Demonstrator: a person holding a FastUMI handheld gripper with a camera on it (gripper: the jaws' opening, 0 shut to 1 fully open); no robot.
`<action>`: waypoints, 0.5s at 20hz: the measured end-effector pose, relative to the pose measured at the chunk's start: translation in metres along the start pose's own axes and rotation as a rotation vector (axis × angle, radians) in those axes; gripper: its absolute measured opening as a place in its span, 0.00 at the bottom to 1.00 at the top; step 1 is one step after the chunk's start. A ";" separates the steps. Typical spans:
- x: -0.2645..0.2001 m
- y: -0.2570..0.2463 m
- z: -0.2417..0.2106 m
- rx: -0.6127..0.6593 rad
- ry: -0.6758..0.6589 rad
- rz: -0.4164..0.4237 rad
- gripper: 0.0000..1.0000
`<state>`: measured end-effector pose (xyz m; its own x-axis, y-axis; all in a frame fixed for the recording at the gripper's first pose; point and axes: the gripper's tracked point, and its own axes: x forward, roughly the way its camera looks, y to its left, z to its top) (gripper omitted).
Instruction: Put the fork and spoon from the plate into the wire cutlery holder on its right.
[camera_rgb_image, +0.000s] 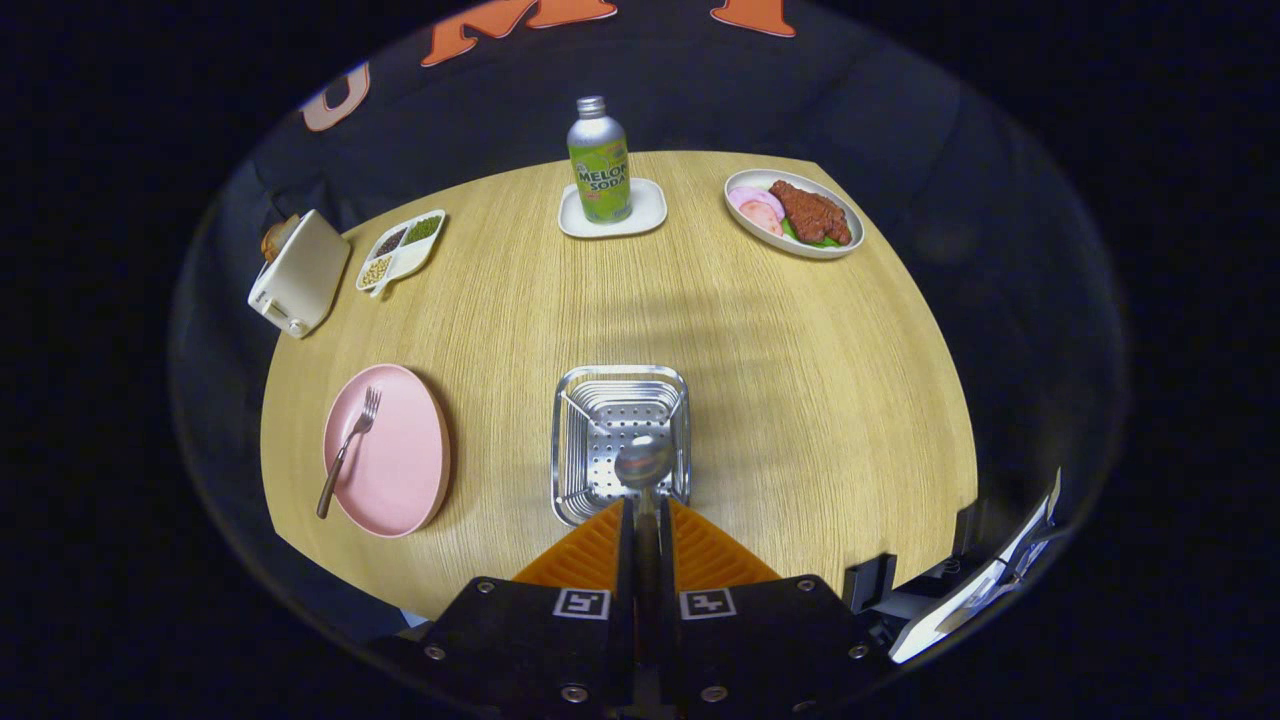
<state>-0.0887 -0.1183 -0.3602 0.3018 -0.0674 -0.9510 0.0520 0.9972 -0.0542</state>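
Between its two fingers, the gripper (645, 520) is clamping the spoon (643, 462), whose bowl is hanging over the holder (620, 440), probably not yet resting inside. The fork (347, 450) is lying on the pink plate (395, 480) beside it, waiting. Bottle (599, 160), toaster (298, 272) and food dishes are standing well beyond, blocking nothing.

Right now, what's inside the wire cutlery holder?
The wire cutlery holder looks empty: only its perforated floor shows. The gripper is shut on the spoon, whose bowl hangs above the holder and hides part of the floor. The fork lies on the pink plate.
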 end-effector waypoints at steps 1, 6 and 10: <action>-0.001 -0.002 0.009 -0.006 -0.028 -0.011 0.11; -0.026 0.006 0.066 0.046 -0.273 0.008 0.12; -0.063 0.010 0.111 0.091 -0.503 0.009 0.13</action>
<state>-0.0017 -0.1073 -0.2667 0.7225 -0.0886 -0.6857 0.1231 0.9924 0.0015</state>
